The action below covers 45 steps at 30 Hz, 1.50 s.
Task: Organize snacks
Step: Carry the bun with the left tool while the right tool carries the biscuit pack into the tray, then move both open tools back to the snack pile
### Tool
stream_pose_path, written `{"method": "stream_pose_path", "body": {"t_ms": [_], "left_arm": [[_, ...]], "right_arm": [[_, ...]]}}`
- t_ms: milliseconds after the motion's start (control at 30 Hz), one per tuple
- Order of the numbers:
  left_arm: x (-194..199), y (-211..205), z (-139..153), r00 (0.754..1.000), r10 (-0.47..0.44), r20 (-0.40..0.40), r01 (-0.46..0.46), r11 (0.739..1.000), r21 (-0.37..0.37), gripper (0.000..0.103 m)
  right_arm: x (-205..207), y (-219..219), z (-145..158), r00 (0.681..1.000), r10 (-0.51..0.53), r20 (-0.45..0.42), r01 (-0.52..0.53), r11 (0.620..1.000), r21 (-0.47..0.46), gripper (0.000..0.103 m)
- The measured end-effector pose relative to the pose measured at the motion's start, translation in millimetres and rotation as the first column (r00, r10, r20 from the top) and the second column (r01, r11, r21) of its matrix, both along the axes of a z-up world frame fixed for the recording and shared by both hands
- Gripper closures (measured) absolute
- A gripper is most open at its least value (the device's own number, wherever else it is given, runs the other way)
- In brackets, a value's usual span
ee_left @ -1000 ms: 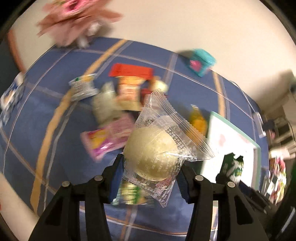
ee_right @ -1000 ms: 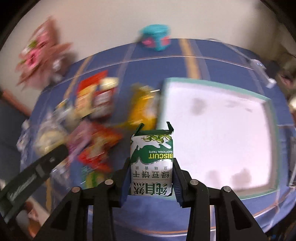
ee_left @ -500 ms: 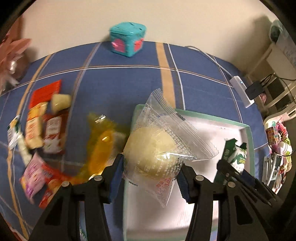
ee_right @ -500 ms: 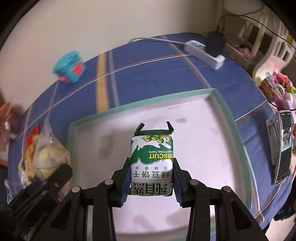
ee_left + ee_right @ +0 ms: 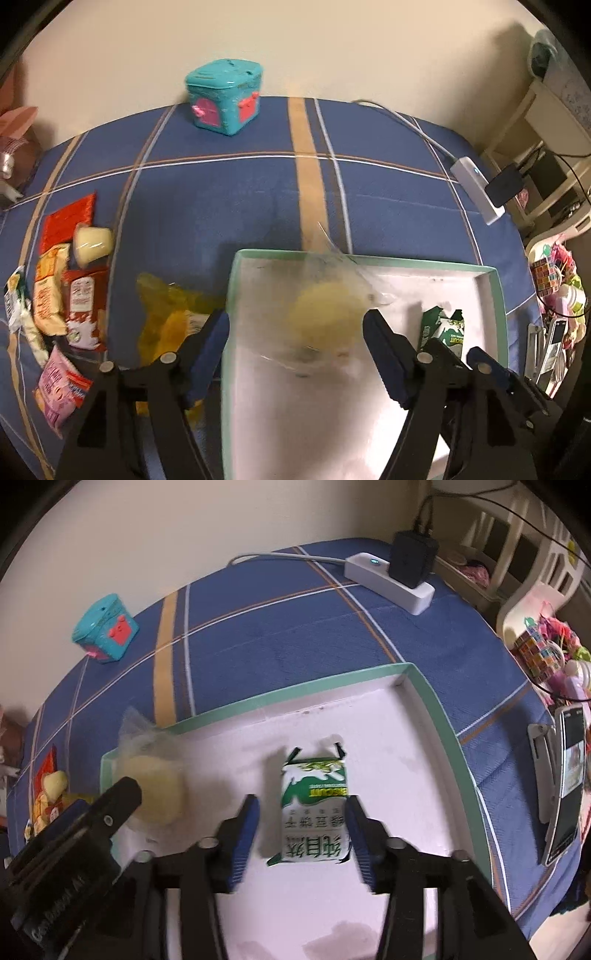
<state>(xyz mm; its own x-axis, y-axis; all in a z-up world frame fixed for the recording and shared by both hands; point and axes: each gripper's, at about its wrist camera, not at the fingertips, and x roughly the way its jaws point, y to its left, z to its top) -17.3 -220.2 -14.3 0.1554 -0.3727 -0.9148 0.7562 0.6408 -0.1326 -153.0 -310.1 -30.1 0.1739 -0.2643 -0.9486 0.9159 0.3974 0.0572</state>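
A green-and-white biscuit packet (image 5: 315,810) lies flat on the white floor of the teal-rimmed tray (image 5: 436,701), its printing upside down in the right wrist view. A round yellow cake in a clear wrapper (image 5: 327,314), blurred, is over the tray's left part. Other snack packets (image 5: 70,291) lie scattered left of the tray.

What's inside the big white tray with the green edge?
Two snacks show inside the tray: a green biscuit pack and a round yellow cake in a clear wrapper near its left edge. The grippers cover the near part of the tray floor, so that part can't be seen.
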Motion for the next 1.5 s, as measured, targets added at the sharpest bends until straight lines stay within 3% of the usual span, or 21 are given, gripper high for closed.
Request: {"method": "stream_pose_path", "body": {"t_ms": [100,200,300,367,567,700,967,1100,1300,1500], "left_arm": [[4.3,16.6,5.2,0.999,0.036,0.017,-0.036,0.999,-0.001,0.025],[8.3,33.0,6.1,0.996,0.072,0.056,-0.072,0.997,0.013,0.015],[13.2,53.6,7.5,0.991,0.101,0.083,-0.105,0.994,0.041,0.013],[17.0,72.5,11.2,0.985,0.132,0.108,-0.137,0.990,0.037,0.002],[23.2,121.7,16.9,0.974,0.185,0.133,-0.192,0.980,0.042,0.000],[28.7,153.2,19.6,0.965,0.225,0.133,-0.234,0.971,0.055,0.000],[40.9,203.8,27.1,0.942,0.331,0.053,-0.332,0.943,0.005,0.001],[48.5,227.2,28.6,0.926,0.376,0.049,-0.376,0.926,0.011,0.001],[68.6,256.0,23.4,0.899,0.437,0.037,-0.438,0.898,0.037,0.001],[86.0,272.0,3.6,0.888,0.459,0.004,-0.457,0.883,0.110,0.001]], "right_arm": [[0.9,1.9,-0.8,1.000,0.010,0.007,-0.010,1.000,0.005,0.045],[-0.3,10.3,-1.0,1.000,0.021,-0.009,-0.021,1.000,0.018,0.042],[-1.9,20.8,-2.3,0.999,0.031,-0.028,-0.030,0.999,0.023,0.034],[-2.5,28.5,-2.0,0.999,0.040,-0.022,-0.039,0.999,0.028,0.026],[-0.9,55.4,4.9,0.997,0.072,-0.012,-0.072,0.997,0.025,0.005],[2.4,72.1,12.2,0.995,0.100,0.015,-0.101,0.995,0.016,0.004],[16.3,109.9,27.2,0.974,0.184,0.131,-0.187,0.982,0.010,0.004],[24.2,127.5,33.5,0.957,0.204,0.206,-0.215,0.976,0.032,0.004],[62.6,171.1,40.1,0.912,0.359,0.197,-0.365,0.931,-0.005,0.005],[104.2,217.8,12.5,0.869,0.478,0.129,-0.491,0.866,0.093,0.005]]}}
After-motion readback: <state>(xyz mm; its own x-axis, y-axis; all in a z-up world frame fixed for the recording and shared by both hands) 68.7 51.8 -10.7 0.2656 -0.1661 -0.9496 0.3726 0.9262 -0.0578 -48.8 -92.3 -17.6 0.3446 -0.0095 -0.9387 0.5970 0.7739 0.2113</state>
